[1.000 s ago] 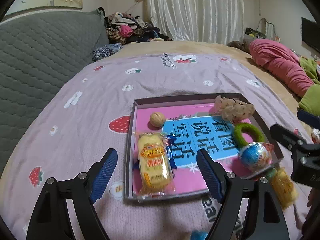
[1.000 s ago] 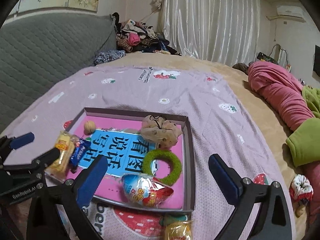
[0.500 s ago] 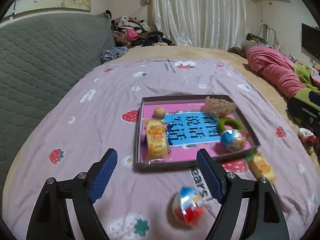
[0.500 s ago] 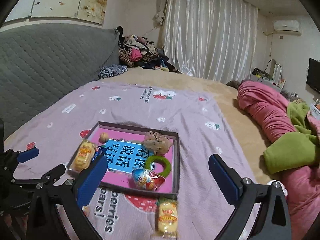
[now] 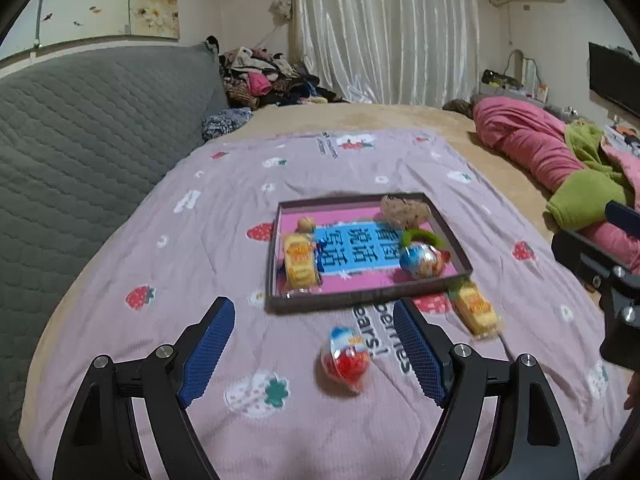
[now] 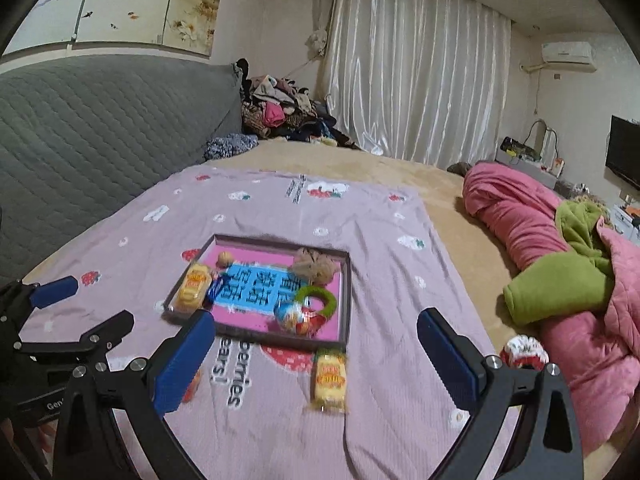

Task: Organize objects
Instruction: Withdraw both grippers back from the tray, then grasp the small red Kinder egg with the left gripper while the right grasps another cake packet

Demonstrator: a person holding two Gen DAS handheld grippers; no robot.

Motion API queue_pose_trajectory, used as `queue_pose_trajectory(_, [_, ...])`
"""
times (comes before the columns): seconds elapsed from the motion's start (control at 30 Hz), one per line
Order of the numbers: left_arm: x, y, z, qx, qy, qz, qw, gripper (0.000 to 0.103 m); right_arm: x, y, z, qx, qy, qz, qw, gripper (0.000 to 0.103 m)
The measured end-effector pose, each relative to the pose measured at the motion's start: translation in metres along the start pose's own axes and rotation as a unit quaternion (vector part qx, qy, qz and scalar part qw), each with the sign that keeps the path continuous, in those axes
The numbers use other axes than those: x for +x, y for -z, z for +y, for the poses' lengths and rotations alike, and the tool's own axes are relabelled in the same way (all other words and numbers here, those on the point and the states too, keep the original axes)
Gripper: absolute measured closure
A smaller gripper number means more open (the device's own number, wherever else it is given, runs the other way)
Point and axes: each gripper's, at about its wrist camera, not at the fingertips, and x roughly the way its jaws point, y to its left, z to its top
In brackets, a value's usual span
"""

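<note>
Left gripper [image 5: 316,346] sits at the bottom of the frame, jaws wide with nothing in them. A foil-wrapped egg [image 5: 347,356] lies on the purple blanket [image 5: 192,264] between the fingers. Mid-frame, the tray [image 5: 360,302] holds snacks, with one yellow snack pack [image 5: 476,310] just outside its lower right corner.

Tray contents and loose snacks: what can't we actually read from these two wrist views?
- Blue wrapper in the tray, left wrist view: mostly behind the yellow snack pack, too small to identify.
- Loose egg, right wrist view: nearly all hidden by a jaw pad.
- Loose yellow pack, right wrist view: label motion-blurred.
- Red-white item, right wrist view: partly behind the gripper frame, unidentifiable.
</note>
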Motion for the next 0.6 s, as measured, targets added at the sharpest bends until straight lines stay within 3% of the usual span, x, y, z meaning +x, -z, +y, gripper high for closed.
queue_pose_trajectory(0.6, [0.054,0.047,-0.03,0.019,-0.004,0.076,0.9969,0.02,0.047,0.07,-0.013,0.011,-0.001,0.083,0.997,0.001])
